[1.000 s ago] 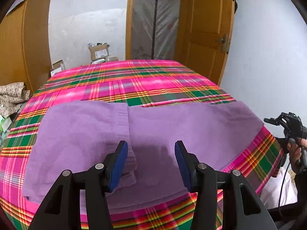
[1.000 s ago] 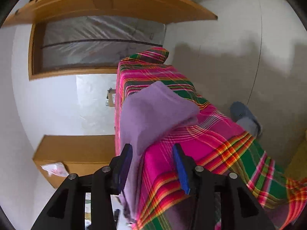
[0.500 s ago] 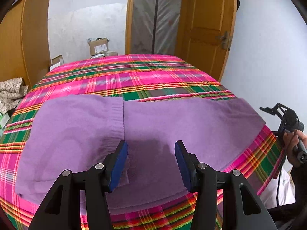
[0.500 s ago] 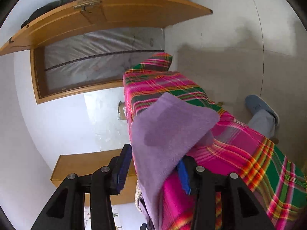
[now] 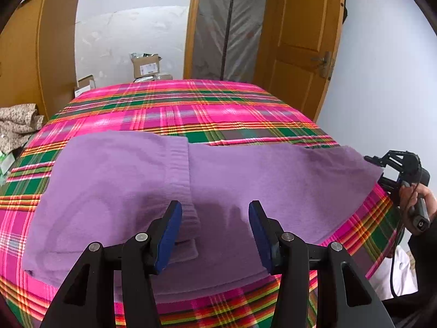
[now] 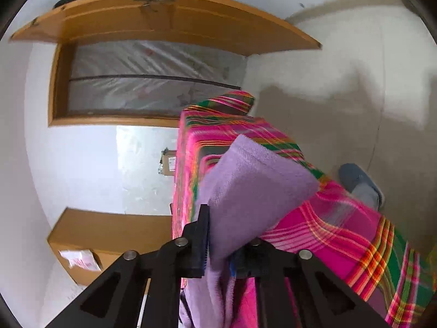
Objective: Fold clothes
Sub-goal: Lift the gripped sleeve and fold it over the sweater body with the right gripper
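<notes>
The left wrist view sits low and close over the near edge of the plaid-covered tabletop (image 5: 191,109), looking forward and somewhat down along its own fingers (image 5: 169,232) across the purple garment (image 5: 109,177) toward the wooden door (image 5: 300,41) and plastic-sheeted doorway (image 5: 226,27). The right wrist view is rolled on its side at the tabletop's end, looking along the cloth's edge from very near, purple fabric filling the space between its fingers (image 6: 202,240). Both views share the garment, plaid cloth, doorway, and the cardboard box (image 5: 144,67) by the wall; the left view also catches the right gripper (image 5: 393,164) at its right edge
</notes>
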`<state>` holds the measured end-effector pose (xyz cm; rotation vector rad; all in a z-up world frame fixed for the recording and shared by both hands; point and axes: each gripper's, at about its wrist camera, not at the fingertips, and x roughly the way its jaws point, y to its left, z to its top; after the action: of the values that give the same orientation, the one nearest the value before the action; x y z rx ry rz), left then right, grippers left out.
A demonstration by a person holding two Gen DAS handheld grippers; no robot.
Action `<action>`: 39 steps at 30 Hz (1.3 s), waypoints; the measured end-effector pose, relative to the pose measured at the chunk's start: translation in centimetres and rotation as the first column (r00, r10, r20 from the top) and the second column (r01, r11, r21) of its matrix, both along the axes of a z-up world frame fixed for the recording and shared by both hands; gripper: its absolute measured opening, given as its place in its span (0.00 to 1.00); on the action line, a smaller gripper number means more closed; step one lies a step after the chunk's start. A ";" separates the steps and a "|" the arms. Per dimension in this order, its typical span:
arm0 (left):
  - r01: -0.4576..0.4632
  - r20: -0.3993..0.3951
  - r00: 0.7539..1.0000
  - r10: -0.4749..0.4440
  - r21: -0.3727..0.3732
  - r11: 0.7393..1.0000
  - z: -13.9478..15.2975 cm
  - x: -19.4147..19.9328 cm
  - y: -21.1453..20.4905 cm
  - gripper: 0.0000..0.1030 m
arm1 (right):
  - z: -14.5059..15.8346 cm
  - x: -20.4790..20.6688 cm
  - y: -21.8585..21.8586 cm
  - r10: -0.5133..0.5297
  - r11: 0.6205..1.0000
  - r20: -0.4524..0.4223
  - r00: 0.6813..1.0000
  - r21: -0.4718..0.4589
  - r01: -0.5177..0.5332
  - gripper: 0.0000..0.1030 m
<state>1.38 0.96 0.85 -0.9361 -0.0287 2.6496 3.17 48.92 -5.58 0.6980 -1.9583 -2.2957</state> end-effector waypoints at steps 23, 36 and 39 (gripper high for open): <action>-0.048 -0.041 0.998 0.050 0.054 0.997 1.0 1.5 -2.6 0.50 | 11.1 -3.6 -12.7 0.361 0.883 -0.081 0.929 0.350 -0.313 0.11; -0.102 -0.049 0.993 0.105 0.070 0.992 1.1 2.3 -4.9 0.50 | 8.0 -7.7 -23.8 0.570 0.680 0.123 0.812 0.485 -0.550 0.11; -0.114 -0.043 0.992 0.118 0.073 0.991 1.0 2.2 -5.2 0.50 | 7.0 -8.5 -25.5 0.593 0.632 0.164 0.788 0.512 -0.582 0.11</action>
<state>3.62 -4.27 1.84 -0.8735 -0.1690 2.7566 -5.35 23.45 1.45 1.1372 -0.8096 -2.3460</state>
